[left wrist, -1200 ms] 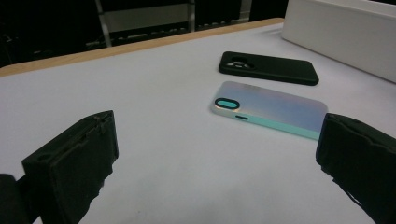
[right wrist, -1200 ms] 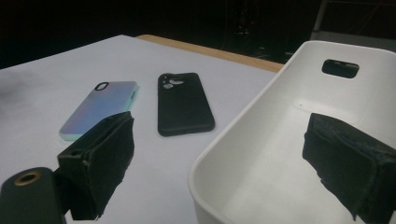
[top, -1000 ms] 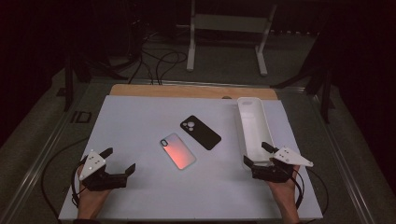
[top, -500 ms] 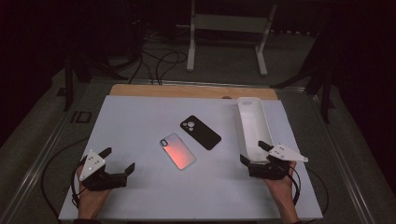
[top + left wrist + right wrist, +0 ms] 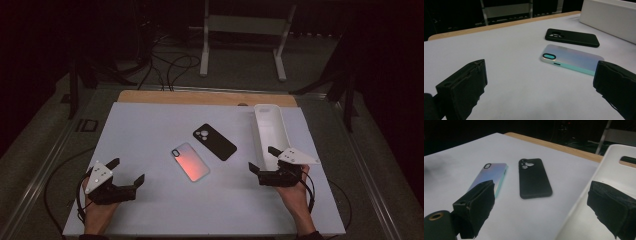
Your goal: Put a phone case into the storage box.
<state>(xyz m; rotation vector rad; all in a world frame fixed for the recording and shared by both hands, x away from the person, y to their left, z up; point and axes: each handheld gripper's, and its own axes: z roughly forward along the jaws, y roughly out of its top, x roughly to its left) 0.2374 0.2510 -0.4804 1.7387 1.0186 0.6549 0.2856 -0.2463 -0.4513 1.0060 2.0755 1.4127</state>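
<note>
While nothing is held, both grippers' fingers [image 5: 461,85] gape.

table [image 5: 150,125]: white top, wood far edge | on it: iridescent phone case [image 5: 190,161], black phone case [image 5: 214,141], white tray [image 5: 270,129]

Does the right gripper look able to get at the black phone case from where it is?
Probably yes: the right gripper is open, and bare table lies between it and the black phone case. The white tray stands off to its side.

high: above, forward-down | gripper views: low, near | shared: black case [image 5: 214,141]
</note>
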